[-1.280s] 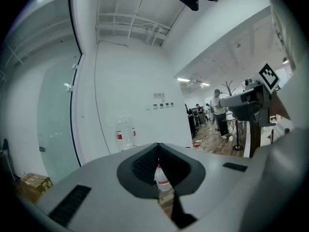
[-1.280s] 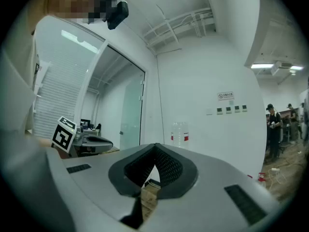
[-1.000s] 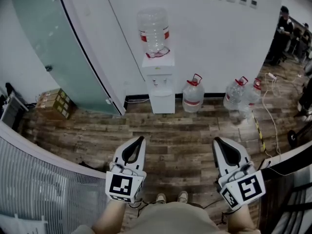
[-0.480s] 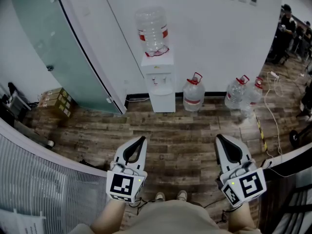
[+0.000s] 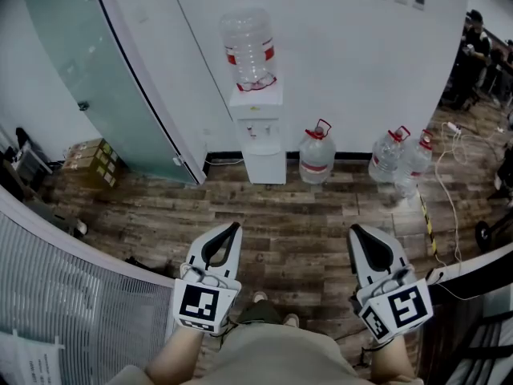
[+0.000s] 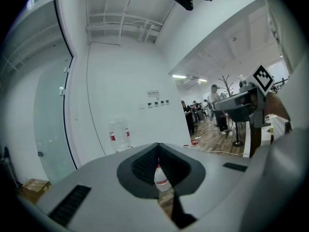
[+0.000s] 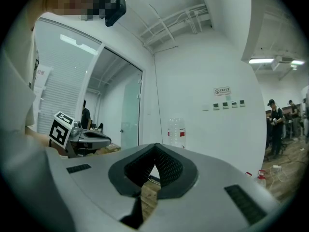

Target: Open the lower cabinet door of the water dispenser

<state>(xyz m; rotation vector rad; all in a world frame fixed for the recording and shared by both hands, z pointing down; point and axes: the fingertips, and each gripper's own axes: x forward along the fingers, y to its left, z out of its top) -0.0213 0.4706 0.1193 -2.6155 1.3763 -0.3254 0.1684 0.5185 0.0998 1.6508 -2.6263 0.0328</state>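
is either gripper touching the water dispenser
No, the left gripper and right gripper both hang over the wooden floor, well short of the water dispenser at the wall.

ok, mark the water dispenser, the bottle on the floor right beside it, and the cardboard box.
water dispenser [image 5: 264, 165], head view, on its lower cabinet front.
floor bottle [image 5: 317, 163], head view, on its clear body.
cardboard box [image 5: 94, 163], head view, on its top face.
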